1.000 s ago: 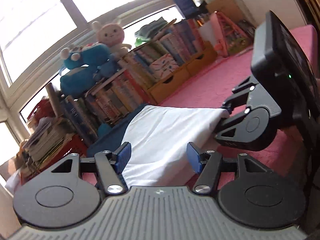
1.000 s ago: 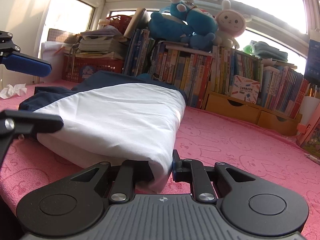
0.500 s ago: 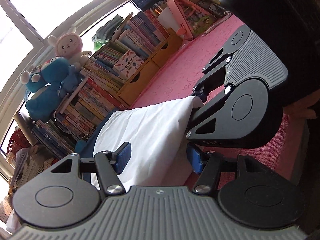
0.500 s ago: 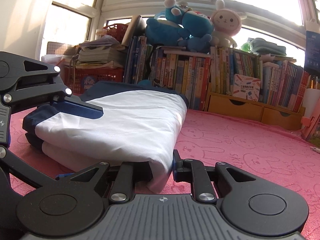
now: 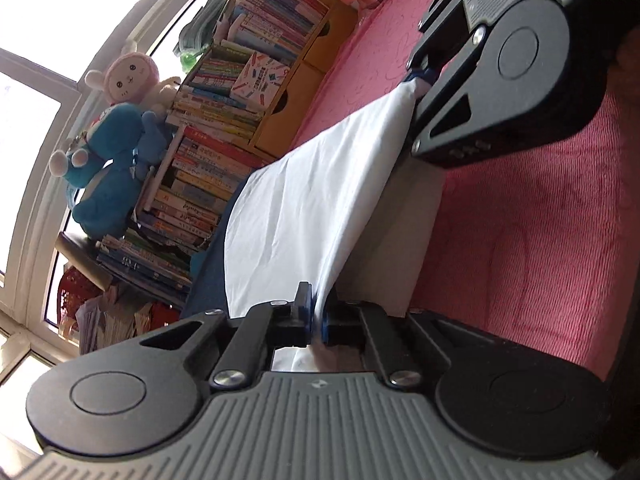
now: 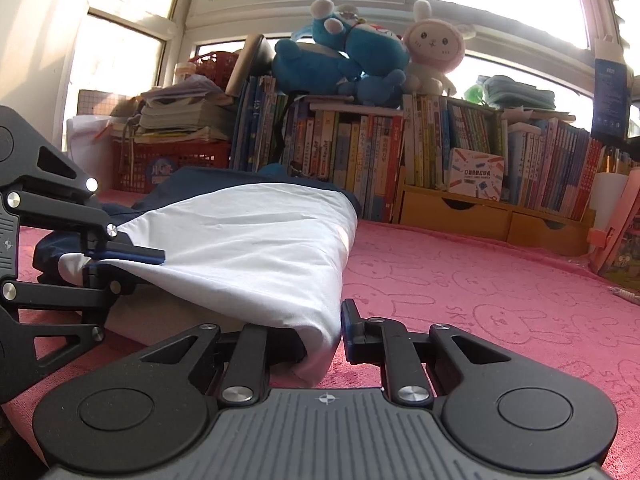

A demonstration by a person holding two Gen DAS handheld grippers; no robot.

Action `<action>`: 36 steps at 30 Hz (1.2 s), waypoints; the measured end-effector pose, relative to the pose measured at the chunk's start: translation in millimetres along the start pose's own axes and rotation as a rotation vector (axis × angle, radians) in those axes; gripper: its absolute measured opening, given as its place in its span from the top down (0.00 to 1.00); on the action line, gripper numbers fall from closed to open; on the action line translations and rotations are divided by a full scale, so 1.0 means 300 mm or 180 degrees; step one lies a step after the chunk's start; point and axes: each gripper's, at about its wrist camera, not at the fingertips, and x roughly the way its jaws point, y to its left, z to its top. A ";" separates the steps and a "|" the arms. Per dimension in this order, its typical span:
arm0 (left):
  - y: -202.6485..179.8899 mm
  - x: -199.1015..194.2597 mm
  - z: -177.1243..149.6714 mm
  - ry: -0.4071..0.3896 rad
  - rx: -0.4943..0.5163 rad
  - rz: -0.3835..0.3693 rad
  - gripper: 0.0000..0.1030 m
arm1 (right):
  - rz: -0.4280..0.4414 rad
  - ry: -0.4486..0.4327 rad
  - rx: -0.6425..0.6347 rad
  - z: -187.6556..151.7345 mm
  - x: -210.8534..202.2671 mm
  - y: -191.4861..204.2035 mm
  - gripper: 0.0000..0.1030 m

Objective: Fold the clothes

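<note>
Both tongs, left (image 5: 316,320) and right (image 6: 322,330), clamped on white garment (image 6: 248,248) near corners; uneven lifting risks slipping thin fabric, skewing fold.

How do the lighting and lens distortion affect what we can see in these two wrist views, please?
Left wrist view: windows blown out white, frame bowed by the fisheye, whole scene tilted, white garment evenly lit. Right wrist view: strong backlight through the windows, plush toys still readable, sunlit patch on the garment's fold, pink mat clear, corners vignetted.
</note>
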 end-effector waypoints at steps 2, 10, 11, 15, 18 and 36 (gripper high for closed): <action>0.016 0.004 -0.039 0.0155 -0.0049 0.0045 0.95 | 0.0011 0.0006 0.0009 0.001 0.001 -0.002 0.82; 0.053 0.005 -0.138 0.0512 -0.0255 0.0061 0.95 | 0.0065 0.0007 -0.0054 0.002 0.000 0.009 0.82; 0.059 0.006 -0.146 0.0538 -0.0311 0.0044 0.95 | 0.0067 0.0007 -0.0063 0.001 0.000 0.010 0.82; 0.070 0.009 -0.166 0.0587 -0.0461 0.0010 0.95 | 0.0066 -0.0008 -0.0134 0.000 -0.002 0.019 0.82; 0.076 0.009 -0.171 0.0599 -0.0546 -0.0009 0.95 | 0.0072 -0.0007 -0.0145 -0.002 -0.004 0.020 0.82; 0.288 -0.216 -0.329 0.1000 -0.3737 -0.0408 0.91 | 0.0230 0.0047 0.0029 0.015 0.000 -0.004 0.84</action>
